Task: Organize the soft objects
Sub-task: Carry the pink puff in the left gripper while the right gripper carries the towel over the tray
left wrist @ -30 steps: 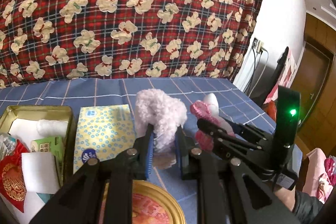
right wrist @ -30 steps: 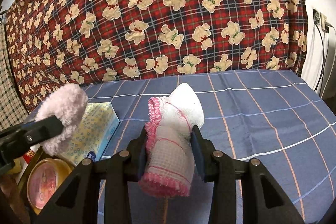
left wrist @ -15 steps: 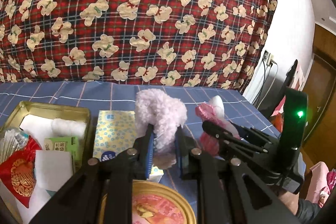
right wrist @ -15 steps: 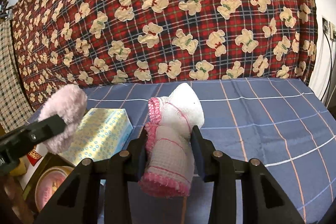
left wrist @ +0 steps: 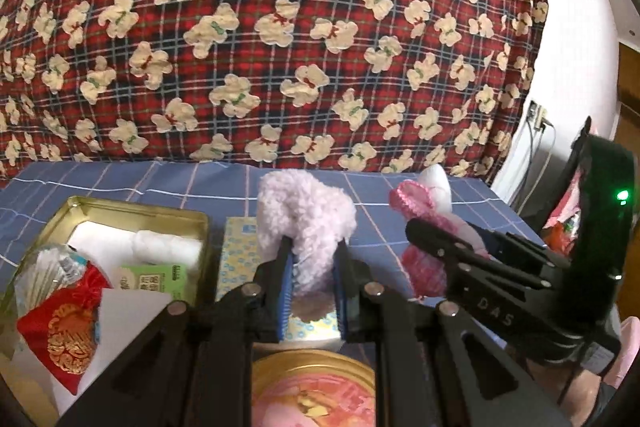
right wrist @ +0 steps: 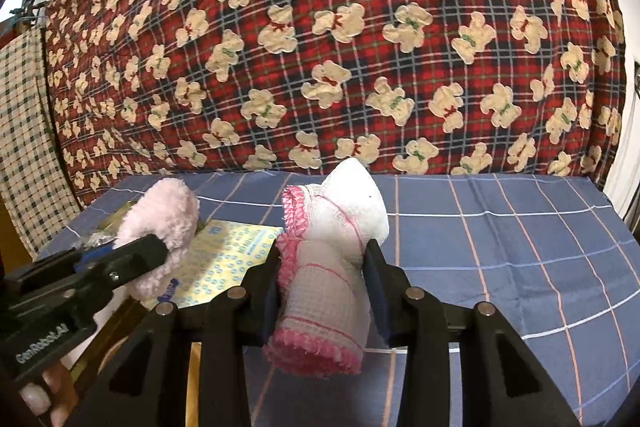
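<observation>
Above the blue checked worktop, my left claw pinches a fluffy pale-pink sock; my right claw clamps a pink-trimmed white mesh cloth.

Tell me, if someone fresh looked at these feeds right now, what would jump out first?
Probably the red plaid hanging with cream teddy bears filling the whole background above the blue checked cloth. Next, each tool carries something soft: the left tool is shut on a fluffy pale pink sock, the right tool on a white mesh sock with pink frills. At lower left sits an open gold tin packed with small items.
</observation>
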Available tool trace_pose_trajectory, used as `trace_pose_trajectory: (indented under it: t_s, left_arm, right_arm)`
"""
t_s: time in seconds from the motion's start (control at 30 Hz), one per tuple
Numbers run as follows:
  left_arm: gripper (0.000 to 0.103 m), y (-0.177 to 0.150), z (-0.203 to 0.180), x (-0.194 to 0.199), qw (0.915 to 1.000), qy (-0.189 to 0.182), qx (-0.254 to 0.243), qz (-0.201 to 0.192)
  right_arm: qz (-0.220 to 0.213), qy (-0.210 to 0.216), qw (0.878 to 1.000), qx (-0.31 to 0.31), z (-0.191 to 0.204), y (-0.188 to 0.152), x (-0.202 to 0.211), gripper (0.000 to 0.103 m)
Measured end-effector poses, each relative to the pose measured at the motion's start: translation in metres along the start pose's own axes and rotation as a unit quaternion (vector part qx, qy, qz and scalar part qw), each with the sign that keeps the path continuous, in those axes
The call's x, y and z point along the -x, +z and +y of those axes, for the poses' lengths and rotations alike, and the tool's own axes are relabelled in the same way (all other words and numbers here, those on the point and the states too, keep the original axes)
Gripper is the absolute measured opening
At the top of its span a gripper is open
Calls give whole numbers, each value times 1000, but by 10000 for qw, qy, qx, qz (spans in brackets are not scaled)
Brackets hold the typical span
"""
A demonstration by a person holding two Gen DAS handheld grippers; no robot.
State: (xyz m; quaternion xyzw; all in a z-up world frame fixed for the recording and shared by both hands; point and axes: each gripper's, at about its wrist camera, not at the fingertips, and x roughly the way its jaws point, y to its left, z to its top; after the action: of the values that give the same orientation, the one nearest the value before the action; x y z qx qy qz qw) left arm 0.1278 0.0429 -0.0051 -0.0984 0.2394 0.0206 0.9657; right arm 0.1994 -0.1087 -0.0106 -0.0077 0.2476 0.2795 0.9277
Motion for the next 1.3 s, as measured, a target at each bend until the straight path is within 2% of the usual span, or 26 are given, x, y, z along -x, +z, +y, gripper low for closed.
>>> trace_pose_trajectory:
  t_s: [0.37, 0.67, 0.83, 1.3]
  left_arm:
    - [15, -1, 2, 1, 9999, 109, -1, -57]
    - [15, -2, 1, 11, 9993, 221, -49, -298]
    - [15, -3, -1, 22, 9988, 83, -32, -473]
    - [15, -3, 16, 31, 9997, 68, 145, -164]
  right_arm:
    - [-69, 149, 9997, 152, 15, 9, 6, 41]
    - [-173, 267, 9992, 258, 28, 16, 12, 41]
    - [-183, 311, 9988, 330, 35, 17, 12, 41]
    - [-197, 545, 9975, 395, 51, 22, 12, 41]
